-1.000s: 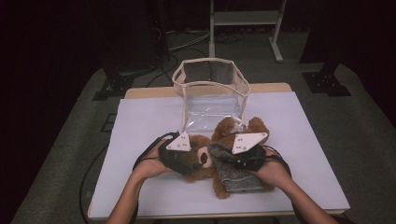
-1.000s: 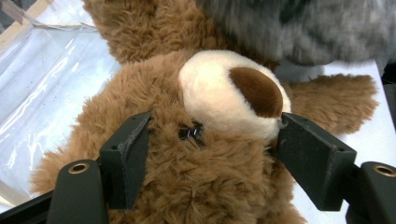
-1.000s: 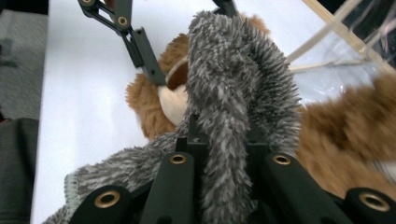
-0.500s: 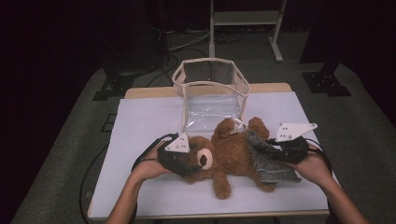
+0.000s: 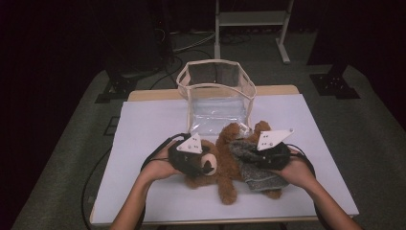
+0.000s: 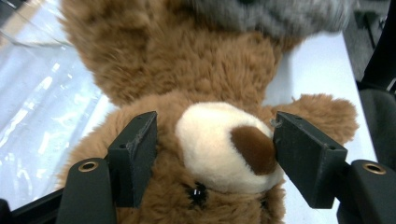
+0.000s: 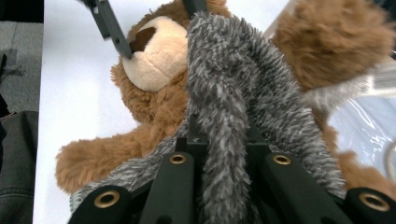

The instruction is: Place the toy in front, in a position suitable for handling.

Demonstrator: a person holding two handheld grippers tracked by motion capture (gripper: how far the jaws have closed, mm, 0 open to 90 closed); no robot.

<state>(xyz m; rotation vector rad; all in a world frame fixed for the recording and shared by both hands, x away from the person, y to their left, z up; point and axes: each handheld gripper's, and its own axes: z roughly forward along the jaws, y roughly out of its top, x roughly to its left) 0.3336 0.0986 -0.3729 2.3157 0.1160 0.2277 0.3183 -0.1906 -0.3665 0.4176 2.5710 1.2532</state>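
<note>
In the middle of the white table [image 5: 143,124] lies the brown teddy bear [image 5: 225,163], on its back, just in front of the clear bag [image 5: 215,84]. A grey fuzzy cloth [image 5: 253,165] lies over the bear's side; it may be a little coat or scarf, we cannot tell which.

Our left gripper [image 5: 194,160] is at the bear's head. In the left gripper view its two black fingers [image 6: 135,154] stand on each side of the bear's snout [image 6: 224,144]. They have just been closing a little. One finger looks to be touching the nose, but the other has not pressed in, so they do not hold the head yet.

Our right gripper [image 5: 270,153] has its fingers [image 7: 180,182] closed tight on the grey cloth [image 7: 233,107], and a strip of it runs between them.

We think we are dressing the bear, or taking the cloth off it. Next, the left fingers should close on the head to keep the bear still. Then the right hand can pull the cloth slowly, so the bear does not slide into the bag.
</note>
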